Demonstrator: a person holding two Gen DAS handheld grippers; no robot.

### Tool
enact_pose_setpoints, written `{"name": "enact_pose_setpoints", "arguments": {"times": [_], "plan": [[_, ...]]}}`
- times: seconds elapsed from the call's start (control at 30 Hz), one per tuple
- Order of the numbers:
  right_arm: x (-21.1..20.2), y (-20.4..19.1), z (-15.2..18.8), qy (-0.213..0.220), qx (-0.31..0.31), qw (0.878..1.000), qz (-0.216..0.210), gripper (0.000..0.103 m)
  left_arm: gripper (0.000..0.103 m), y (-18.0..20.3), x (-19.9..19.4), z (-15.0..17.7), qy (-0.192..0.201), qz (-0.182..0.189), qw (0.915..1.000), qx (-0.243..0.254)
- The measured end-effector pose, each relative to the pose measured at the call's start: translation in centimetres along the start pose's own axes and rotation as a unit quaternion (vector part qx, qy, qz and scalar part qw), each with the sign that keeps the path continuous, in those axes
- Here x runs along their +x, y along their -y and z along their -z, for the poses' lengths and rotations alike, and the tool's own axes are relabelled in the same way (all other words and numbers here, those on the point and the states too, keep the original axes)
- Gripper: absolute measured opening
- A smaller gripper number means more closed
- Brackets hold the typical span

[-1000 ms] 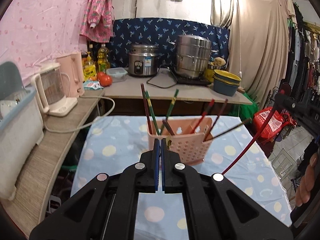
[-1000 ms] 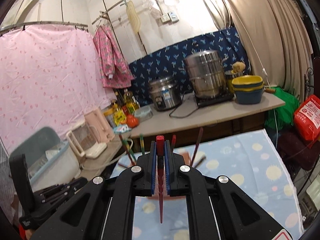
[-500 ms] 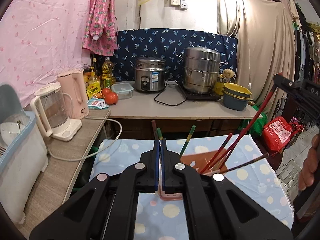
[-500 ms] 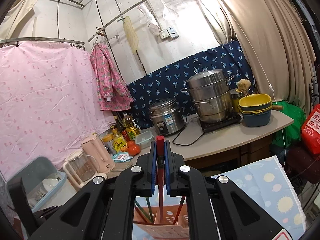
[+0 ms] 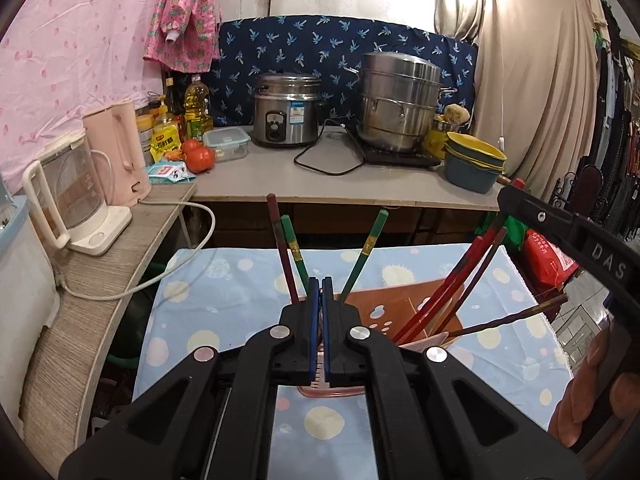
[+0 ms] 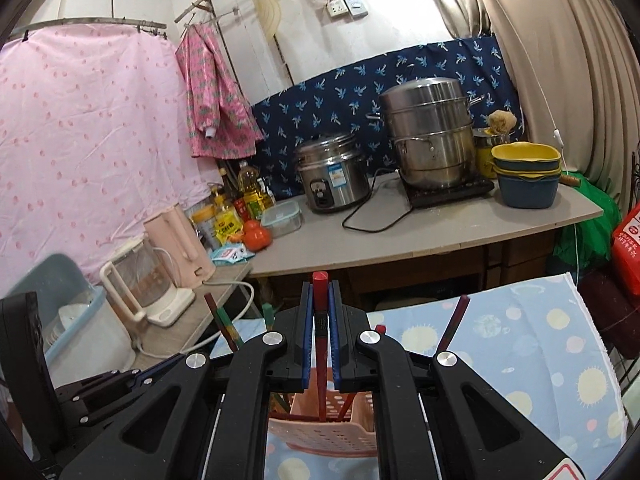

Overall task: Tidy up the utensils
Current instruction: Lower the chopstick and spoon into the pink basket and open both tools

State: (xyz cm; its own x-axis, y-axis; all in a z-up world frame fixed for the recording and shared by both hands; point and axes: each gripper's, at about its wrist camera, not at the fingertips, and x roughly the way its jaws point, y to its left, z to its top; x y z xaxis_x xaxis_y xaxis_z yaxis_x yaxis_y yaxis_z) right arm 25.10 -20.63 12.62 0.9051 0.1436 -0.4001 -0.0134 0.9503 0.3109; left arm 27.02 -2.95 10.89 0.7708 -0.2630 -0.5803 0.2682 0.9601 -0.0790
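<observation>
A pink perforated basket (image 6: 328, 420) stands on the dotted-cloth worktop (image 6: 520, 344), holding slanting chopsticks (image 5: 440, 280). The right tool (image 6: 320, 334), directly above it, is clamped on an upright red chopstick (image 6: 321, 344) whose tip reaches inside. The left tool (image 5: 320, 334), just behind the basket, has its fingers pressed together, empty.

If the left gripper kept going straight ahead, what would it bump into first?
Most likely the pink basket with its chopsticks. The left gripper points right at them, jaws shut, and they look very close. Depth is hard to judge through the fisheye, so I'm not certain which it would touch first.
</observation>
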Motion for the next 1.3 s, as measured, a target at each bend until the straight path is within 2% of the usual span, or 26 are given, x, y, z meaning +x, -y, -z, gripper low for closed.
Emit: {"name": "enact_pose_setpoints", "arguments": {"times": [0.1,0.13,0.23,0.27,0.7,1.1,1.2,1.3], "plan": [[0.2,-0.3,0.5,-0.007,-0.007,1.000,0.000,0.008,0.002,-0.4,0.2,0.1,0.001,-0.005,0.9999,-0.009],[-0.1,-0.4,0.7,-0.003,-0.009,1.000,0.003,0.012,0.003,-0.5,0.1,0.2,0.001,-0.008,0.9999,-0.011],[-0.7,-0.7,1.1,0.003,-0.020,1.000,0.013,0.016,0.016,-0.8,0.1,0.4,0.001,-0.012,0.9998,-0.015],[-0.9,-0.7,1.2,0.001,-0.021,1.000,0.011,0.016,0.017,-0.8,0.0,0.5,0.001,-0.012,0.9998,-0.017],[-3.2,-1.3,4.1,-0.023,-0.027,0.999,0.008,0.016,0.018,-0.4,-1.9,1.8,0.000,-0.007,0.9998,-0.019],[-6.3,-1.5,8.5,-0.068,-0.044,0.996,0.026,0.016,0.018,0.9,-4.1,5.3,-0.018,-0.004,0.9997,-0.018],[-7.1,-1.4,9.4,-0.080,-0.046,0.995,0.040,0.018,0.027,1.3,-4.5,6.4,-0.024,-0.002,0.9995,-0.019],[-7.8,-1.2,10.2,-0.087,-0.048,0.994,0.054,0.026,0.030,1.6,-4.7,7.2,-0.029,-0.002,0.9994,-0.019]]}}
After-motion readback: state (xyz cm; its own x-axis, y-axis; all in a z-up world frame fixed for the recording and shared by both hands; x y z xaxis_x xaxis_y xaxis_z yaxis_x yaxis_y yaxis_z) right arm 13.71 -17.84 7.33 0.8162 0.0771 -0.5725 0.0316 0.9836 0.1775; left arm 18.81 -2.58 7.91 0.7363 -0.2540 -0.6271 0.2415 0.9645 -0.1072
